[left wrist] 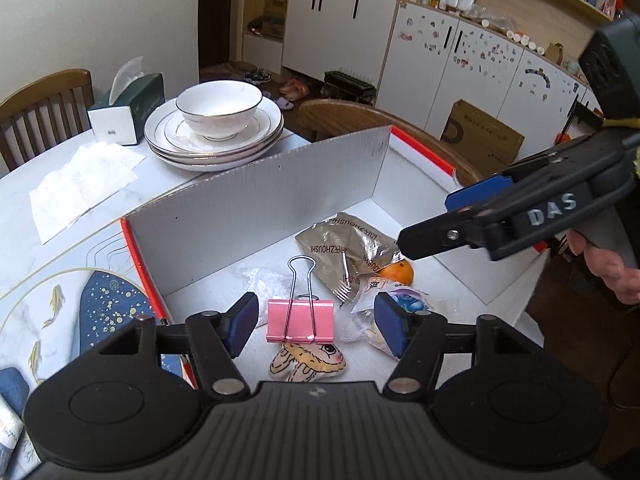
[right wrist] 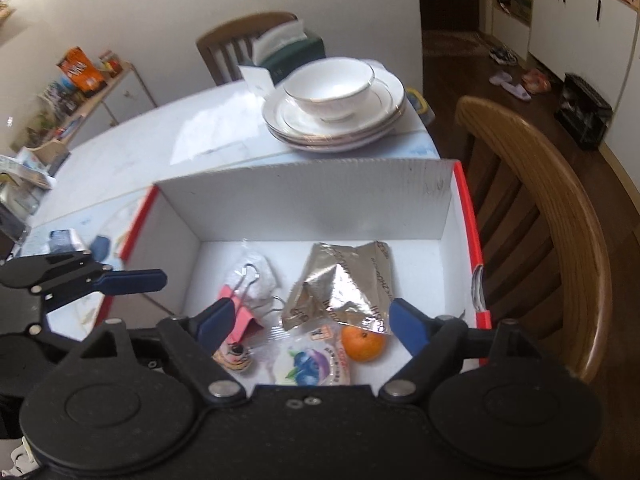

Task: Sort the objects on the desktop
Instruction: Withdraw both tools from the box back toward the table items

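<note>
A white box with a red rim (left wrist: 260,200) (right wrist: 320,196) stands on the table. Inside it lie a pink binder clip (left wrist: 300,318) (right wrist: 240,322), a silver snack packet (left wrist: 344,248) (right wrist: 344,280), a mandarin (left wrist: 398,272) (right wrist: 362,342), a blueberry-print packet (left wrist: 404,300) (right wrist: 312,364), a rabbit-print item (left wrist: 308,362) (right wrist: 234,356) and crumpled clear plastic (left wrist: 268,280) (right wrist: 256,276). My left gripper (left wrist: 316,326) (right wrist: 120,280) hovers open over the clip without touching it. My right gripper (right wrist: 312,322) (left wrist: 432,224) hangs open above the packet and mandarin, holding nothing.
Behind the box, a white bowl (left wrist: 218,110) (right wrist: 330,90) sits on stacked plates (left wrist: 160,136). A green tissue box (left wrist: 128,110) and a loose napkin (left wrist: 80,188) lie to the left. Wooden chairs (right wrist: 560,220) (left wrist: 44,108) flank the table. A hand (left wrist: 608,264) grips the right tool.
</note>
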A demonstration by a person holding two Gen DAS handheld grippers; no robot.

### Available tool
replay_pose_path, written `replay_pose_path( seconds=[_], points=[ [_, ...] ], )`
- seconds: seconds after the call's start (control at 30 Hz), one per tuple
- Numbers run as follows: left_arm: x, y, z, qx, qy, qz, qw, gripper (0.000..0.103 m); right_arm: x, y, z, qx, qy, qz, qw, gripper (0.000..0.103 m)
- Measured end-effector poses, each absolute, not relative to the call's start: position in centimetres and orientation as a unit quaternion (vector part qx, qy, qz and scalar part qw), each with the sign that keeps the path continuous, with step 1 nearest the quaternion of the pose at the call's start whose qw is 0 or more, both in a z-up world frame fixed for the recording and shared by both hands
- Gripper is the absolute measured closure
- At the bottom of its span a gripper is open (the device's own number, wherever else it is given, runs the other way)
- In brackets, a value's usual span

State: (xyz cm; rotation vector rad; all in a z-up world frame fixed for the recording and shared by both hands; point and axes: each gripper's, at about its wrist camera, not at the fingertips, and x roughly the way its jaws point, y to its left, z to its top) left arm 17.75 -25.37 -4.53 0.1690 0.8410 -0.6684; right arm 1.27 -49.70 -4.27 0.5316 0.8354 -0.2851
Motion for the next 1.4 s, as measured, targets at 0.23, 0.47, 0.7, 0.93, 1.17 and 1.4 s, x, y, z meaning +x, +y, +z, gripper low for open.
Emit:
replay_pose_path(
  seconds=[0.23,0.47,0.7,0.93,1.17,1.4],
  points=[
    [16.1,-24.5,-2.9,0.062,0.375,-0.320,0.868,0.032,-0.2,-47.8,-2.3,0.218,0.360,-0.128,0.898,0.007],
    [14.7,-23.1,-1.5,0.051,0.352,-0.323,0.877,0.022,-0.9,-46.4,-1.5,0.209,0.346,-0.140,0.904,0.002],
    [13.8,-20.5,-1.6,0.042,0.347,-0.316,0.882,0.017,-0.7,-45.1,-1.3,0.226,0.338,-0.143,0.903,0.002],
    [12.9,-16.9,-1.3,0.028,0.325,-0.320,0.890,0.000,0.9,-42.5,-0.9,0.222,0.345,-0.148,0.900,0.002],
    [12.4,-12.1,-1.1,0.023,0.320,-0.322,0.891,0.000,3.2,-39.3,-0.4,0.221,0.352,-0.150,0.897,0.002],
    [12.0,-7.1,-1.0,0.025,0.324,-0.320,0.890,0.000,6.2,-35.6,0.0,0.220,0.355,-0.149,0.896,0.002]
  ],
)
